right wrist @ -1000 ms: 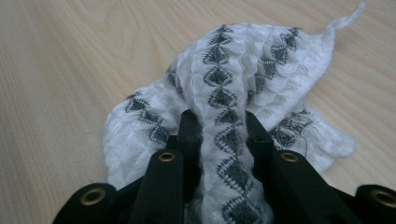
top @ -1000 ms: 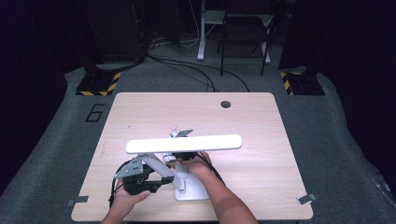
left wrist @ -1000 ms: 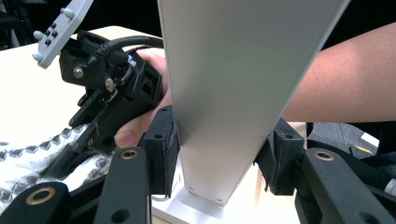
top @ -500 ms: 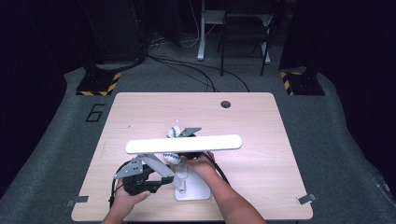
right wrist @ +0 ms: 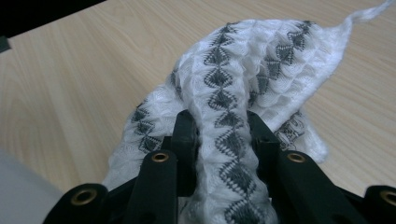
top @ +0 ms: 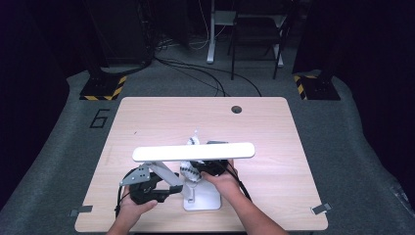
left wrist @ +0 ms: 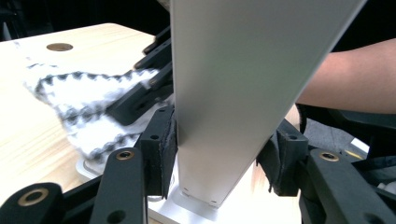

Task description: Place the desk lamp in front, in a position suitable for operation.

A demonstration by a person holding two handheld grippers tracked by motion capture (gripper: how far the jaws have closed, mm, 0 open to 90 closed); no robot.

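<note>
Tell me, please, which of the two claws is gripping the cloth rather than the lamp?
The right claw pinches the white-and-grey waffle-weave cloth; the left claw clamps the white desk lamp's flat metal arm.

High overview; two close tool-mounted views
</note>
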